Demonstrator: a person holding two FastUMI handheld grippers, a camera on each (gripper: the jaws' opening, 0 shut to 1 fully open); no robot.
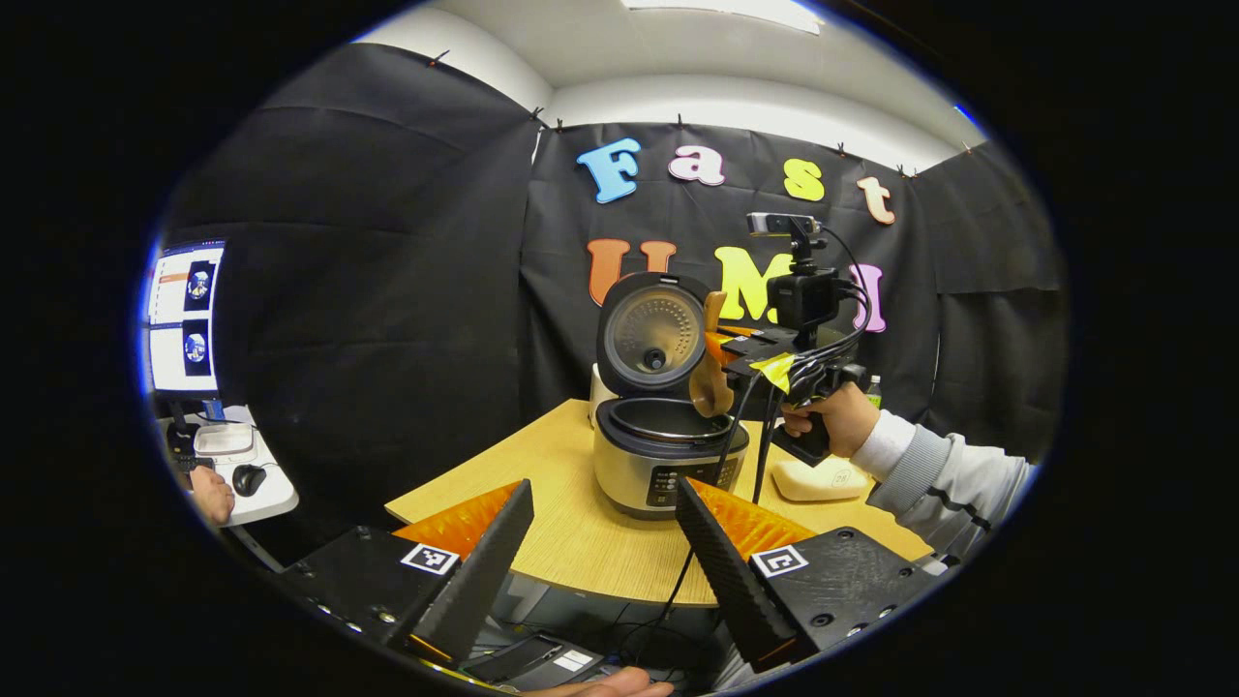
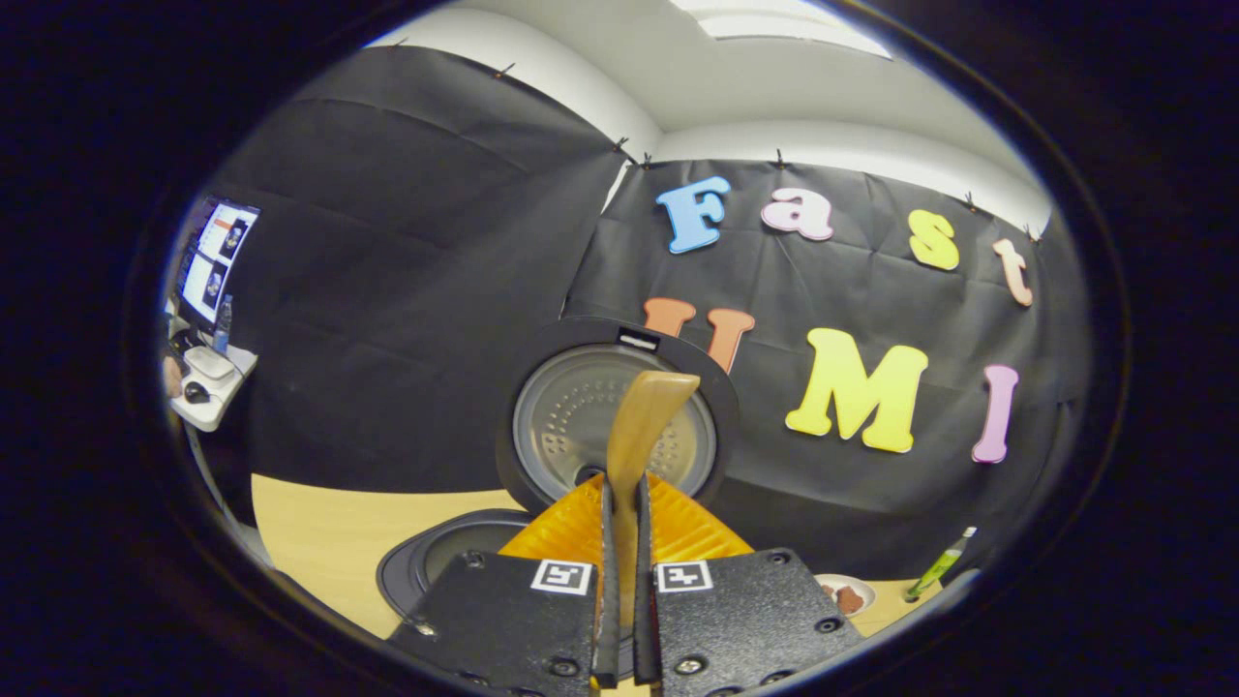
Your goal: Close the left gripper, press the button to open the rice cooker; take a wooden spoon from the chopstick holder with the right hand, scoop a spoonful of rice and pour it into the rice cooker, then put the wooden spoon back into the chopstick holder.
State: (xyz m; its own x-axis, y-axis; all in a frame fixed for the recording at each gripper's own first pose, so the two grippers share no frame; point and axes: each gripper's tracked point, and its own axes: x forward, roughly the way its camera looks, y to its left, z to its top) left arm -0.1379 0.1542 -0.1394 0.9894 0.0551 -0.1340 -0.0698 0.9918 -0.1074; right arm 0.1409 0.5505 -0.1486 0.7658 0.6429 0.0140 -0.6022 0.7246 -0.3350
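The rice cooker (image 1: 668, 460) stands on the wooden table (image 1: 571, 532) with its lid (image 1: 653, 334) swung up and the inner pot showing. My left gripper (image 1: 604, 484) is open, low in front of the cooker, nothing between its fingers. Farther off, a hand holds my right gripper (image 1: 724, 360) just right of the lid. It is shut on the wooden spoon (image 1: 712, 382), whose bowl hangs over the pot's right rim. In the right gripper view, the right gripper (image 2: 624, 489) clamps the spoon (image 2: 644, 421), which rises in front of the lid (image 2: 581, 426). The pot rim (image 2: 426, 557) lies below left.
A cream-coloured pad (image 1: 818, 479) lies on the table right of the cooker. A monitor (image 1: 184, 319) and a mouse (image 1: 247, 477) sit at a side desk far left, with a person's hand by them. A small dish (image 2: 842, 595) and a green bottle (image 2: 941, 561) are at the right.
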